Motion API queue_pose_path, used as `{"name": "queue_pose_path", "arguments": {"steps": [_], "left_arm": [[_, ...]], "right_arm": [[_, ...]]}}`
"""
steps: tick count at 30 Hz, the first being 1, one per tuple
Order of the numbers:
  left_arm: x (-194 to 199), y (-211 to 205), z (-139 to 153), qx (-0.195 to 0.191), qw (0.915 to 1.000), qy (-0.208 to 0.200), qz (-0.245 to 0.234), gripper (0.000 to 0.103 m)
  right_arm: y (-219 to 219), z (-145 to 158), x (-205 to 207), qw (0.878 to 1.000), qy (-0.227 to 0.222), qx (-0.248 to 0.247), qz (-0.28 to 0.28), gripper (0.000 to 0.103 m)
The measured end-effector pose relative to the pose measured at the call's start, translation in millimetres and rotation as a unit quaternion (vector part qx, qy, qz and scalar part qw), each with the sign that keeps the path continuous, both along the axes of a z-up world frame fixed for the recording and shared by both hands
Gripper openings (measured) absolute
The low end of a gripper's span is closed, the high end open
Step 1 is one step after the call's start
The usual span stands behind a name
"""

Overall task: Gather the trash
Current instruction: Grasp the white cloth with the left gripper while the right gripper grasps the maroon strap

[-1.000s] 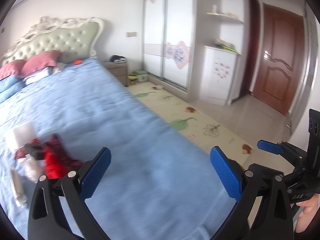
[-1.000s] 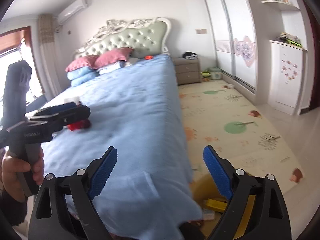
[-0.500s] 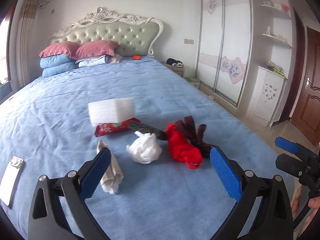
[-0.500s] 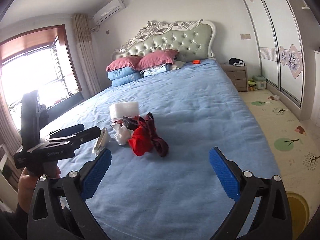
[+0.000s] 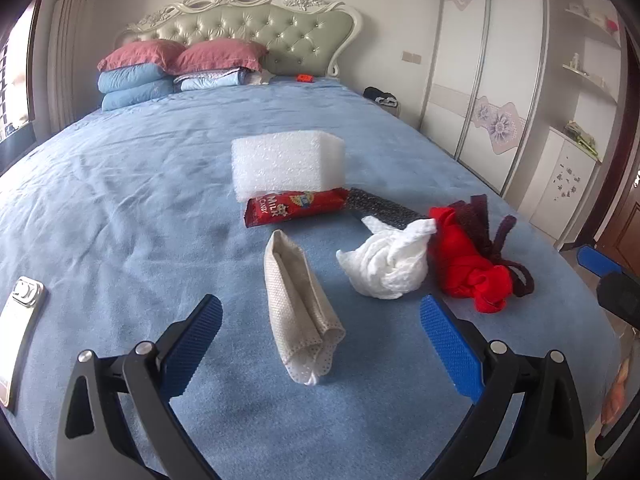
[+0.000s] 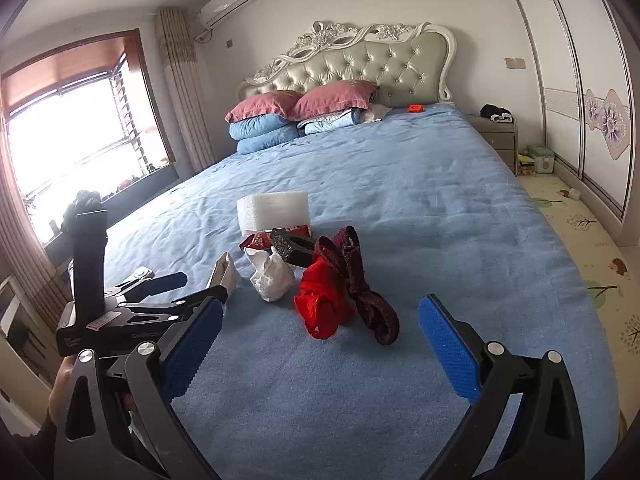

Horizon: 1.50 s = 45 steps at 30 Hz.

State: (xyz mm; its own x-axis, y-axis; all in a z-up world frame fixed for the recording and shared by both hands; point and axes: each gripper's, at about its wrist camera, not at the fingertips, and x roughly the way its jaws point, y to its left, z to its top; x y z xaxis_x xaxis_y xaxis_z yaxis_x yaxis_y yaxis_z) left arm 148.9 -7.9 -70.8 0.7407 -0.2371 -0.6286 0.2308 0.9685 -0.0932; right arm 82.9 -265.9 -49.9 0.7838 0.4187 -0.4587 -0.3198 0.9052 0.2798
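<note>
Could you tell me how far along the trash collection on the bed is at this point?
Nothing looks collected yet. Both the left gripper and the right gripper are open and empty, aimed at the pile. Still lying on the bed: the foam block, candy wrapper, crumpled tissue, folded mask and the red cloth. No bin shows in either view.

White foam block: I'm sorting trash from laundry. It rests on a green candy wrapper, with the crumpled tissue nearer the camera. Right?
Not quite. The candy wrapper under the white foam block is red, not green, as the left wrist view shows. The crumpled tissue does lie nearer.
</note>
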Motion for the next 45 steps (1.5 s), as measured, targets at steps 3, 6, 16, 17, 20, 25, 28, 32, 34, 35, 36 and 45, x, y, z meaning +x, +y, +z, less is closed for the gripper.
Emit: {"name": "queue_pose_path", "arguments": {"steps": [3, 6, 16, 17, 20, 25, 28, 32, 34, 35, 36, 45], "left_arm": [[11, 7, -7, -0.015, 0.9995, 0.025, 0.012, 0.099], [24, 12, -13, -0.02, 0.9984, 0.046, 0.024, 0.099], [32, 2, -21, -0.007, 0.9973, 0.073, 0.003, 0.045], [29, 0, -19, -0.008, 0.9978, 0.066, -0.007, 0.035], [18, -2, -8, -0.011, 0.9992, 0.036, -0.013, 0.029], [7, -5, 7, -0.018, 0.9992, 0.009, -0.036, 0.028], [2, -7, 14, -0.032, 0.9977, 0.003, -0.059, 0.028], [-3, -10, 20, -0.056, 0.995, 0.004, -0.082, 0.028], [-5, -13, 22, -0.059, 0.9942, 0.002, -0.09, 0.028], [-5, -15, 23, -0.059, 0.9939, 0.001, -0.093, 0.028], [-6, -17, 23, -0.058, 0.9937, 0.0, -0.096, 0.028], [-1, -25, 22, -0.06, 0.9926, 0.008, -0.105, 0.029]], "right_arm": [[2, 1, 5, 1.0, 0.001, -0.005, 0.008, 0.095], [4, 2, 10, 1.0, 0.002, -0.011, 0.011, 0.095], [1, -3, 26, 0.999, 0.025, -0.016, 0.022, 0.095], [0, -4, 28, 0.999, 0.03, -0.013, 0.024, 0.095], [-3, -8, 35, 0.998, 0.049, -0.013, 0.023, 0.095], [-7, -13, 43, 0.997, 0.067, -0.013, 0.045, 0.095], [-7, -18, 51, 0.994, 0.084, -0.014, 0.067, 0.08], [-10, -29, 66, 0.991, 0.114, -0.01, 0.068, 0.072], [-12, -32, 73, 0.989, 0.124, -0.003, 0.074, 0.067], [-13, -33, 76, 0.989, 0.129, 0.001, 0.077, 0.065], [-13, -35, 79, 0.988, 0.135, 0.005, 0.079, 0.065], [-20, -47, 91, 0.979, 0.169, 0.047, 0.107, 0.025]]}}
